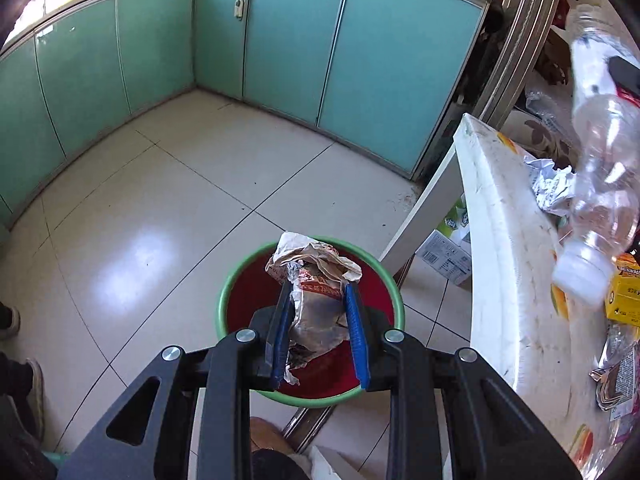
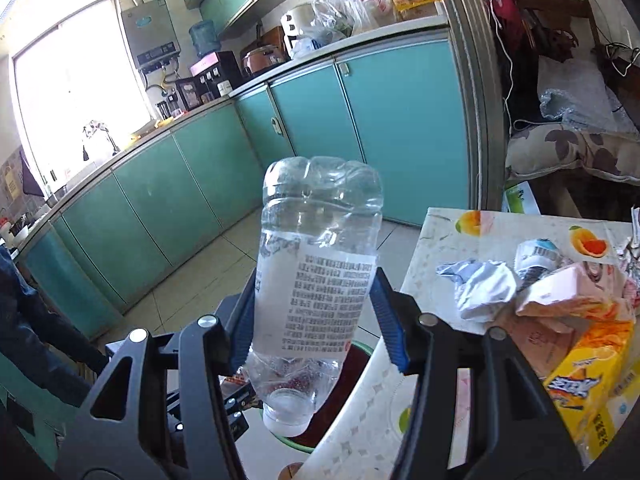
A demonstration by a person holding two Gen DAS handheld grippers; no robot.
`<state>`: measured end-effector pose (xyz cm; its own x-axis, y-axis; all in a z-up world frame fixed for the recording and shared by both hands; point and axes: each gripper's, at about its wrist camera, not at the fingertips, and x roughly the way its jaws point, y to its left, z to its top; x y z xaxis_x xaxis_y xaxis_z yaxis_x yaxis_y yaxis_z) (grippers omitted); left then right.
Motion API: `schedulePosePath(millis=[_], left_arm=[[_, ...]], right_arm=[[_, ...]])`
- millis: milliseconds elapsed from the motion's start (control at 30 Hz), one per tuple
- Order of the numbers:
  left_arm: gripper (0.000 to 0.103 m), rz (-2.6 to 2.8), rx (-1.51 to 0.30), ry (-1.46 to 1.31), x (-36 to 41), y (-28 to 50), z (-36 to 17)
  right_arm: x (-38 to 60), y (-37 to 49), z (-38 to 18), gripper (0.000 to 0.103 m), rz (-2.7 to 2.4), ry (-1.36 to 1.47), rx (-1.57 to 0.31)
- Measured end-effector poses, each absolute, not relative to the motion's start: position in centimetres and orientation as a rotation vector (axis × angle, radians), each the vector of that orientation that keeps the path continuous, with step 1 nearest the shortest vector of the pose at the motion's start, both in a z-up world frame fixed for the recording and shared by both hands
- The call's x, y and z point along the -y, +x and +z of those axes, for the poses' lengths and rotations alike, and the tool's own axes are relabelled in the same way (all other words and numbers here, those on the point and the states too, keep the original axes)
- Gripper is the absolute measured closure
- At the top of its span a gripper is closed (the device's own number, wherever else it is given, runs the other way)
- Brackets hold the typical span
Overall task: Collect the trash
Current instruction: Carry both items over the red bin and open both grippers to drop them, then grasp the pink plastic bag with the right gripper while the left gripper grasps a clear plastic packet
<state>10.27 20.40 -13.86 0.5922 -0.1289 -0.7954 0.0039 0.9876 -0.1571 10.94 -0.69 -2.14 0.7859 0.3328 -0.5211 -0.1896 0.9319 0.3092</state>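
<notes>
My left gripper [image 1: 316, 292] is shut on a crumpled paper wrapper [image 1: 316, 280] and holds it over a green-rimmed bin with a red inside [image 1: 240, 300] on the floor. My right gripper [image 2: 316, 288] is shut on a clear plastic bottle [image 2: 316, 264], cap end down, held above the bin's rim [image 2: 362, 347] beside the table edge. The bottle also shows in the left wrist view [image 1: 600, 168], tilted above the table.
A white table [image 1: 496, 240] with a fruit-print cloth [image 2: 440, 236] stands right of the bin. On it lie crumpled foil [image 2: 484, 288], a pink packet [image 2: 568, 292] and a yellow box [image 2: 592, 380]. Teal cabinets [image 1: 280, 40] line the tiled floor [image 1: 160, 200]. Cardboard boxes [image 1: 444, 256] sit under the table.
</notes>
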Motion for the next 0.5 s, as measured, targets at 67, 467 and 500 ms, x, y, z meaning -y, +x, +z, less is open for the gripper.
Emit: schedulePosePath(millis=[67, 467, 500], left_arm=[[0.079, -0.073, -0.948, -0.146, -20.4, 10.6, -14.4], [0.043, -0.084, -0.942, -0.128, -18.6, 10.7, -14.1], [0.042, -0.088, -0.933, -0.129, -18.5, 10.6, -13.8]], right_arm=[[-0.2, 12.5, -3.3, 0.051, 0.277, 0.248, -0.639], [0.6, 11.4, -1.6, 0.027, 0.238, 0.218, -0.603], [0.9, 10.8, -1.3, 0.026, 0.243, 0.224, -0.6]])
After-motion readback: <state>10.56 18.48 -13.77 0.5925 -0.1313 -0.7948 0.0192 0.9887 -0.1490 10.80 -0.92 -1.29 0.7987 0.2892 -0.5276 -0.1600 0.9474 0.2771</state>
